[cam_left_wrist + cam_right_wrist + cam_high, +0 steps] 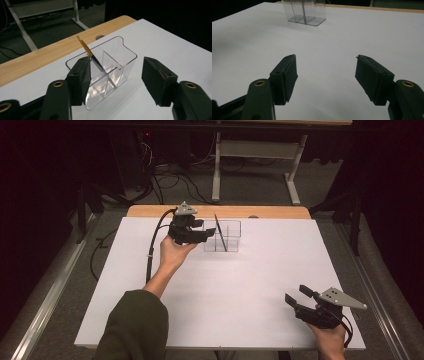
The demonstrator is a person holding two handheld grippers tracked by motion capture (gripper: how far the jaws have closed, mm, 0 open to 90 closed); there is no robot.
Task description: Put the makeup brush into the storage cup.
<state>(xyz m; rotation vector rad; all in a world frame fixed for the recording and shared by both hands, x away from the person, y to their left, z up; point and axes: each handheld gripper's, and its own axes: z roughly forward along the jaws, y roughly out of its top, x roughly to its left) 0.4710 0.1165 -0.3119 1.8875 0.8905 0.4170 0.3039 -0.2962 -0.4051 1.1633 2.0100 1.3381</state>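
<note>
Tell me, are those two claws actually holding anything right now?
No. The left gripper stands open beside the clear organizer, where the pencil leans free. The right gripper is open over bare table.

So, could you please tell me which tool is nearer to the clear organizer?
The left. The left tool hovers open right beside the clear organizer; the right tool rests open far off, at the table's near right corner.
</note>
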